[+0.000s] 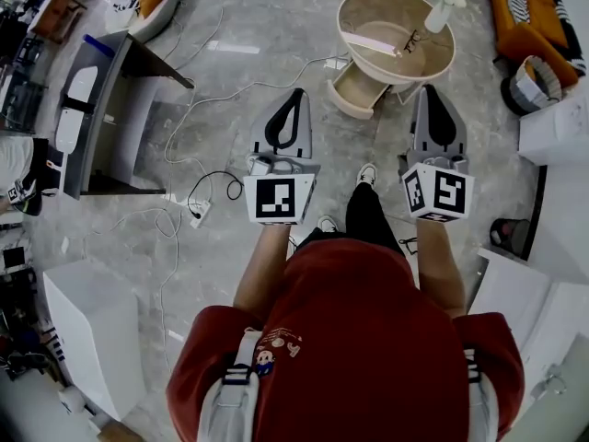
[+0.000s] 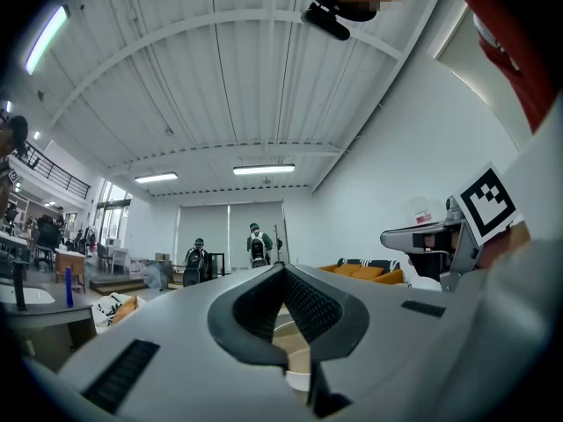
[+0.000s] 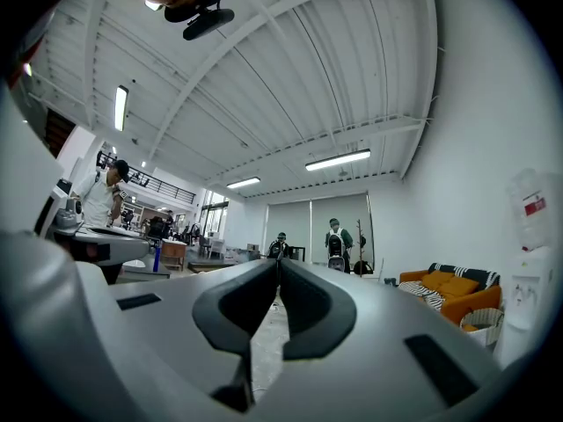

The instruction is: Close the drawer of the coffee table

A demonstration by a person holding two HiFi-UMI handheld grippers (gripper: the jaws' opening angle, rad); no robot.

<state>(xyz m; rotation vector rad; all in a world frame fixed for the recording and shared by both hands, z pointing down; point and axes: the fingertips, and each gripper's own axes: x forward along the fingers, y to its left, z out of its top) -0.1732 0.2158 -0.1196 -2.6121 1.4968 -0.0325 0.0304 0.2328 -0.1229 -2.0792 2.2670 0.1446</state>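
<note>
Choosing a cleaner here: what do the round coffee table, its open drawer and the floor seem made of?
Coffee table: beige, smooth, glossy top with a bright reflected streak; possibly lacquered wood or board, no grain visible. Drawer: same cream colour, likely the same material. Floor: grey with pale veins and bright reflections, suggesting polished marble or marble-look tile.
</note>
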